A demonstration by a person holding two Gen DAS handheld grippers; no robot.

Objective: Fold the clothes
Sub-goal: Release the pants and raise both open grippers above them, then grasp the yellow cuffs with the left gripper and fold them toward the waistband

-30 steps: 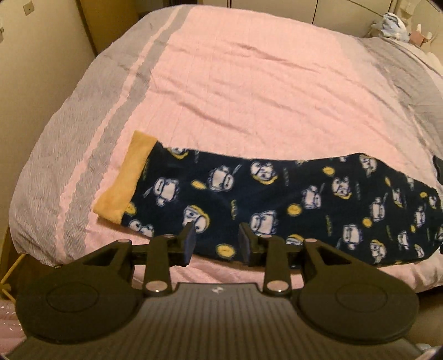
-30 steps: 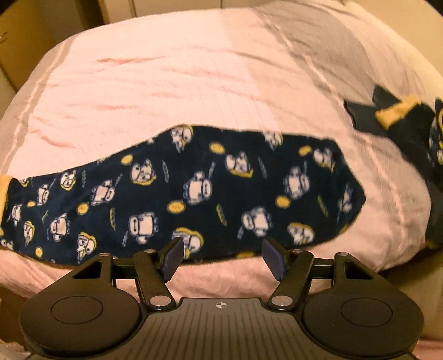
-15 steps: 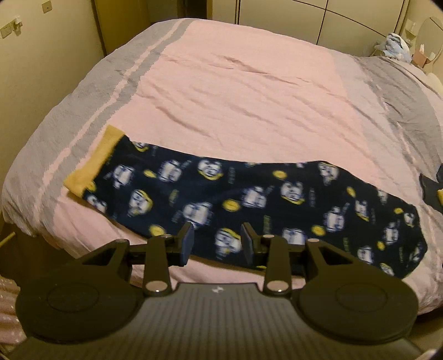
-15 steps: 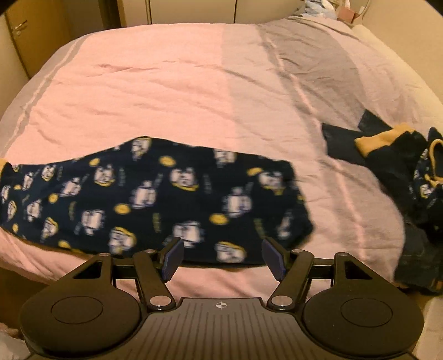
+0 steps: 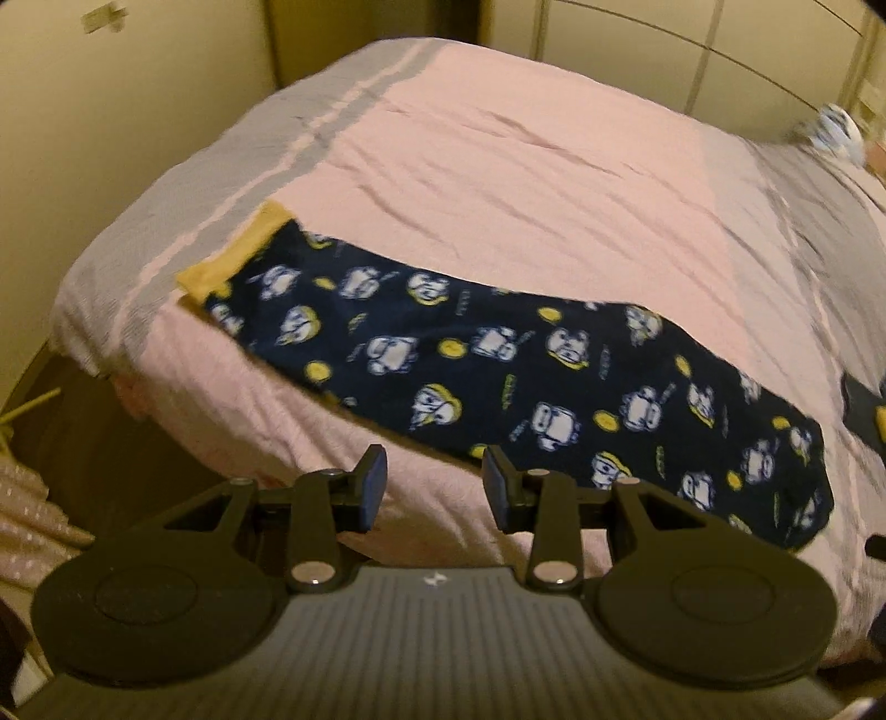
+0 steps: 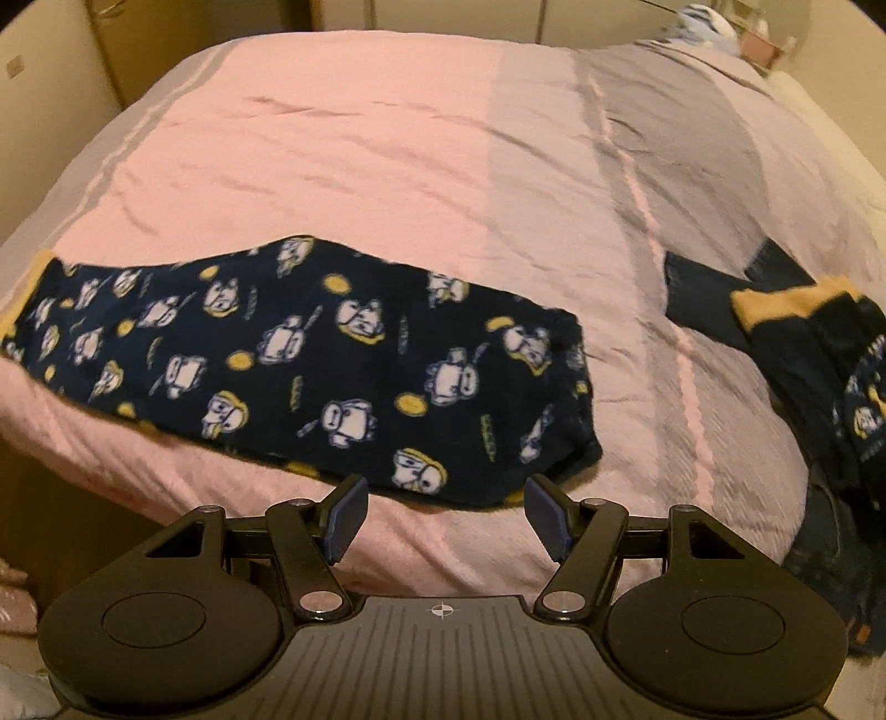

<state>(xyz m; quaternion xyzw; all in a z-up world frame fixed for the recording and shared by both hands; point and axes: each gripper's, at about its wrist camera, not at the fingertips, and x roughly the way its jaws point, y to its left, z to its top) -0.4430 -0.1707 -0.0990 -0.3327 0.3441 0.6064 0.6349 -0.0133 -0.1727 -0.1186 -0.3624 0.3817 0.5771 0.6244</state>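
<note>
Navy fleece pajama pants with white cartoon figures and a yellow cuff lie folded lengthwise along the near edge of the bed. They also show in the right wrist view. My left gripper is open and empty, held off the bed's near edge, just short of the pants' lower edge. My right gripper is open and empty, just in front of the wide waist end of the pants.
The bed has a pink and grey striped cover. A second navy garment with a yellow band lies bunched at the bed's right edge. Cupboard doors stand behind the bed. A wall is at the left.
Both grippers have pulled back and risen from the pants, staying open. The left view has swung left, so the pants now lie more to the right of it.
</note>
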